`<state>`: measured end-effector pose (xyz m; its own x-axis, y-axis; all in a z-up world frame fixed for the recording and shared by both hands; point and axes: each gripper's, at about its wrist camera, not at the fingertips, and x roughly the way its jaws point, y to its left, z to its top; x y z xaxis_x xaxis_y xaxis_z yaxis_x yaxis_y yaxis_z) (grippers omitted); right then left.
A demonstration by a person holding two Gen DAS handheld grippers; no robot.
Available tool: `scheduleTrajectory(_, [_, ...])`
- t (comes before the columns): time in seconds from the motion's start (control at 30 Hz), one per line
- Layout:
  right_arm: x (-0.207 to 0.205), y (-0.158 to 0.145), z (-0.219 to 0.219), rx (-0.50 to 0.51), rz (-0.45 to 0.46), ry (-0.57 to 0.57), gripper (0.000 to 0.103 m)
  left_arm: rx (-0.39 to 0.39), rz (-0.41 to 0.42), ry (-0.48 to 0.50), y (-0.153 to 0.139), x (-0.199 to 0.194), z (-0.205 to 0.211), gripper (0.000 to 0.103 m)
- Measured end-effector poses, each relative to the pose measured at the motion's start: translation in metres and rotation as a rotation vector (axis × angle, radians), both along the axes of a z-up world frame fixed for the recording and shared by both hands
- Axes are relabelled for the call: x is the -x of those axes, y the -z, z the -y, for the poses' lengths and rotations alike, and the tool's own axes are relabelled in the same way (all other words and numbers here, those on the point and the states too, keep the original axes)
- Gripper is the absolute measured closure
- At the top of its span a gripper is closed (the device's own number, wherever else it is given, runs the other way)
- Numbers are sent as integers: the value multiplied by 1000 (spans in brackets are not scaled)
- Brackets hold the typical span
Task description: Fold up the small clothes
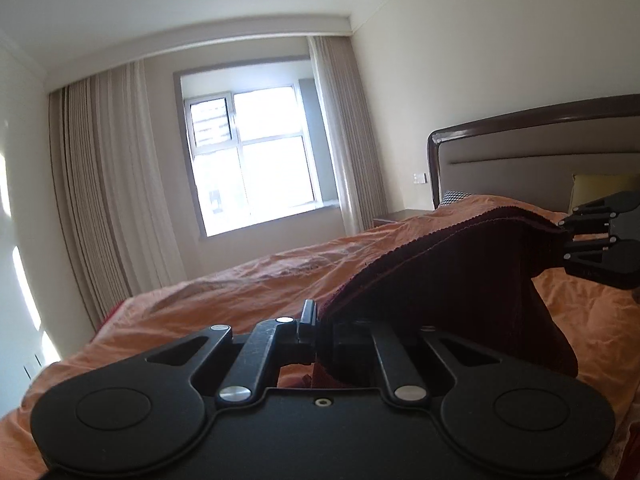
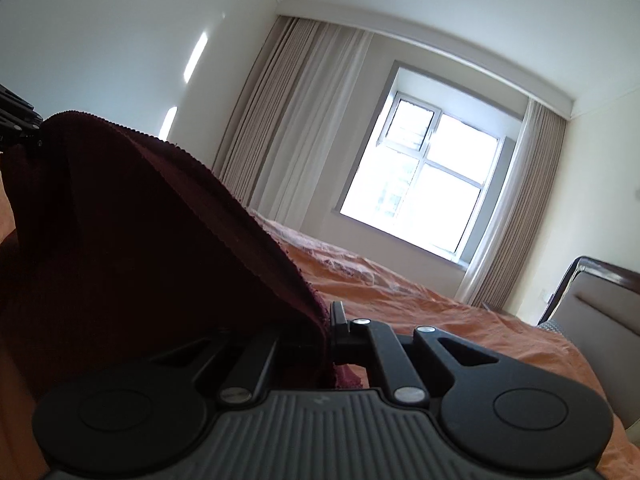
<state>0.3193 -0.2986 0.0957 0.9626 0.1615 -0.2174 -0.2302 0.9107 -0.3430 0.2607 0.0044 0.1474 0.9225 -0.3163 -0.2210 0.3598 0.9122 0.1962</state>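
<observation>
Two grippers pinch one dark red garment (image 1: 452,280) above the orange bed (image 1: 240,292): the left gripper (image 1: 316,332) has its jaws pressed on one edge, and the right gripper (image 2: 330,332) clamps another. Only the left view shows the right gripper side-on beside the headboard (image 1: 520,152) and a yellow pillow (image 1: 600,188); the right view shows just a sliver of the left one. Held up between them, the cloth sags in a ridged, knitted drape with a stitched hem.
</observation>
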Motion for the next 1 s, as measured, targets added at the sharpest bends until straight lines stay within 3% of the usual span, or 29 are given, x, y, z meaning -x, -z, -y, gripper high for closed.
scheduleTrajectory(0.3, [-113, 52, 9, -73, -285, 6, 97, 104, -308, -63, 57, -137, -26, 95])
scheduleTrajectory(0.47, [-149, 73, 16, -128, -411, -1, 92, 209, -422, -90, 86, -180, -40, 88])
scheduleTrajectory(0.53, [-155, 81, 13, -134, -433, -2, 84, 259, -453, -96, 91, -190, -42, 83])
scheduleTrajectory(0.57, [-157, 83, 15, -138, -441, -2, 74, 278, -464, -97, 91, -191, -44, 80])
scheduleTrajectory(0.6, [-159, 85, 17, -142, -444, 0, 57, 295, -470, -97, 92, -191, -48, 73])
scheduleTrajectory(0.67, [-163, 86, 19, -155, -455, 6, 32, 316, -481, -98, 93, -192, -53, 54])
scheduleTrajectory(0.73, [-164, 87, 22, -179, -470, -5, 31, 356, -487, -111, 92, -189, -61, 19])
scheduleTrajectory(0.8, [-167, 88, 28, -202, -494, 1, 30, 426, -498, -111, 93, -188, -74, 13])
scheduleTrajectory(0.87, [-164, 89, 34, -227, -495, 10, 26, 477, -519, -123, 93, -188, -85, 13])
scheduleTrajectory(1.0, [-137, 88, 49, -285, -489, -8, 14, 457, -518, -143, 94, -174, -93, 9])
